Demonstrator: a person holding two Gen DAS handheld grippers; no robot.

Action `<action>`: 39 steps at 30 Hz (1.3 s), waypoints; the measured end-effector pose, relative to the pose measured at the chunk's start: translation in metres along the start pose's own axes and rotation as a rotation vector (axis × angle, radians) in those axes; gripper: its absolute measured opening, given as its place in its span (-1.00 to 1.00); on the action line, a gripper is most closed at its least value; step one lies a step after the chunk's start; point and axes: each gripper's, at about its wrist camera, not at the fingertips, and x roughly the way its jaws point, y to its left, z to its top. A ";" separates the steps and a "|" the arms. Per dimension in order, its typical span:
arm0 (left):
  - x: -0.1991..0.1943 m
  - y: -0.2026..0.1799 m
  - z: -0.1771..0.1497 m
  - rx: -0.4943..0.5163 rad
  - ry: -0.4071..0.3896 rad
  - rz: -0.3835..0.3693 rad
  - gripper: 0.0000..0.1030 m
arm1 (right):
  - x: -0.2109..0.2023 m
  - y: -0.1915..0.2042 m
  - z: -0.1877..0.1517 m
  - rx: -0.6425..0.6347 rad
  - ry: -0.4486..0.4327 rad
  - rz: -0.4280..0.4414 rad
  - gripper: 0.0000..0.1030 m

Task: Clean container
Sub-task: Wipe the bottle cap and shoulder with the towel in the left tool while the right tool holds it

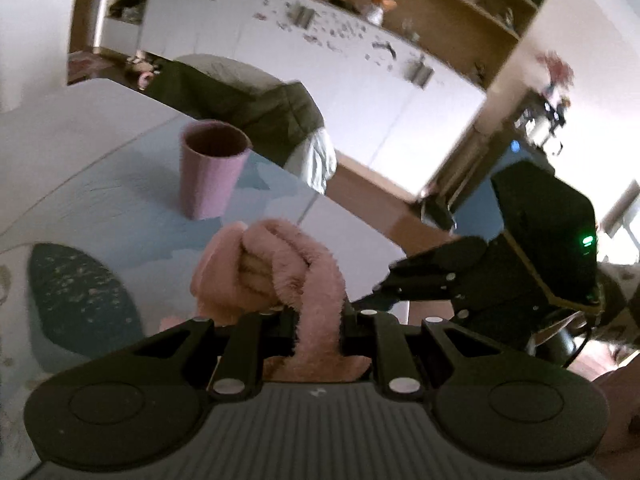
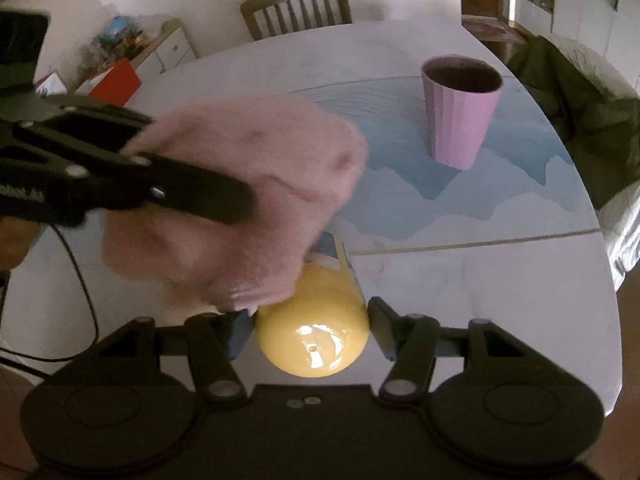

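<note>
Right wrist view: right gripper (image 2: 312, 332) pinches a yellow container (image 2: 312, 340) between its pads, glossy rounded end toward the camera, above the table (image 2: 500, 300). Left gripper (image 2: 224, 196) enters from the left, clamped on a pink cloth (image 2: 240, 184) that drapes against the container's far part. A pink cup (image 2: 462, 110) stands upright well apart, on the blue mat near the table's curved right edge. Open tabletop lies between the cup and the container; a chair (image 2: 296, 6) stands at the far edge
</note>
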 end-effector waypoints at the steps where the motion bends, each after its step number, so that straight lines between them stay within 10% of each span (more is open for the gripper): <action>1: 0.007 0.000 0.000 0.004 0.016 -0.001 -0.68 | 0.000 0.002 0.000 -0.012 0.002 -0.001 0.17; 22: 0.030 0.063 -0.027 -0.105 0.140 0.181 -0.68 | -0.003 0.012 0.001 -0.146 0.033 -0.002 0.17; 39: -0.014 0.000 0.002 -0.024 -0.002 -0.029 -0.68 | -0.002 0.018 0.000 -0.267 0.050 0.011 0.17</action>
